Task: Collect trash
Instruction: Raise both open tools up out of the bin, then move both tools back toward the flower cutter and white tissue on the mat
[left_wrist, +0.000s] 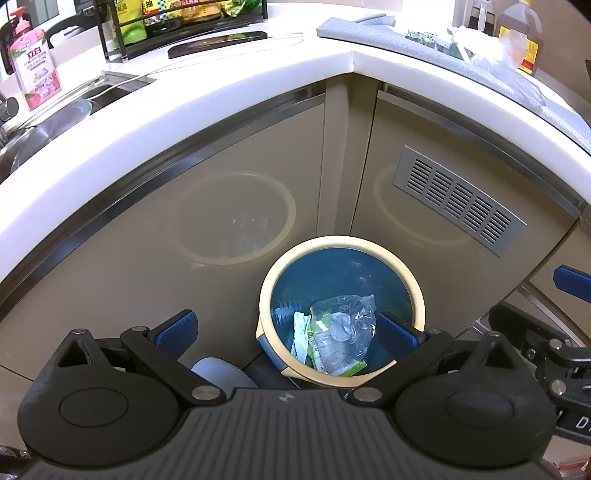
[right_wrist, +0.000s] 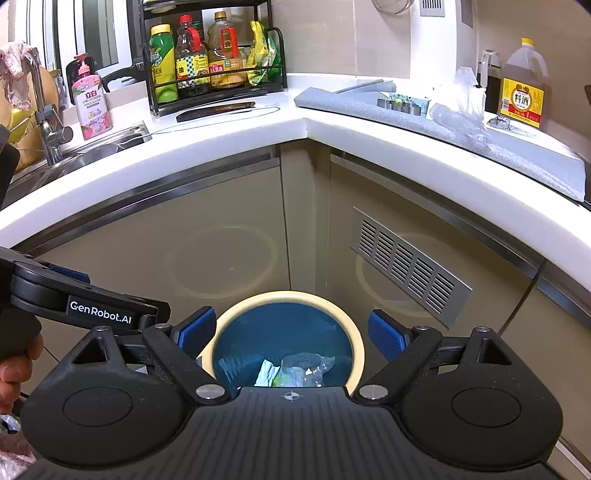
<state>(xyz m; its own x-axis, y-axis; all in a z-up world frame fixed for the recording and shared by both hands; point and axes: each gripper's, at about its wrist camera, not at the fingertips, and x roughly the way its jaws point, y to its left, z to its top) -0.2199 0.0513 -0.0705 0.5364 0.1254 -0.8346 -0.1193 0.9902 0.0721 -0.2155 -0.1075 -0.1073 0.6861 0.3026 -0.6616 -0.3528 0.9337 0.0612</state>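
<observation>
A round bin (left_wrist: 417, 291) with a cream rim and a blue liner stands on the floor in the corner under the counter. Inside it lie a clear plastic bag (left_wrist: 351, 325), a green-and-white wrapper and a white scrap. My left gripper (left_wrist: 286, 328) hangs above the bin's left rim, open and empty. My right gripper (right_wrist: 291, 332) hovers over the same bin (right_wrist: 356, 339), jaws wide apart, nothing between them. More trash sits on the counter: a crumpled clear plastic bag (right_wrist: 461, 99) and small scraps on the grey mat (right_wrist: 517, 147).
Beige cabinet doors with a metal vent (right_wrist: 410, 269) stand behind the bin. On the white counter (right_wrist: 236, 136) are a sink (right_wrist: 85, 155), a pink soap bottle (right_wrist: 90, 99), a rack of bottles (right_wrist: 210, 59), a knife and an oil jug (right_wrist: 522, 85). A hand holds the left gripper's body at the right wrist view's left edge.
</observation>
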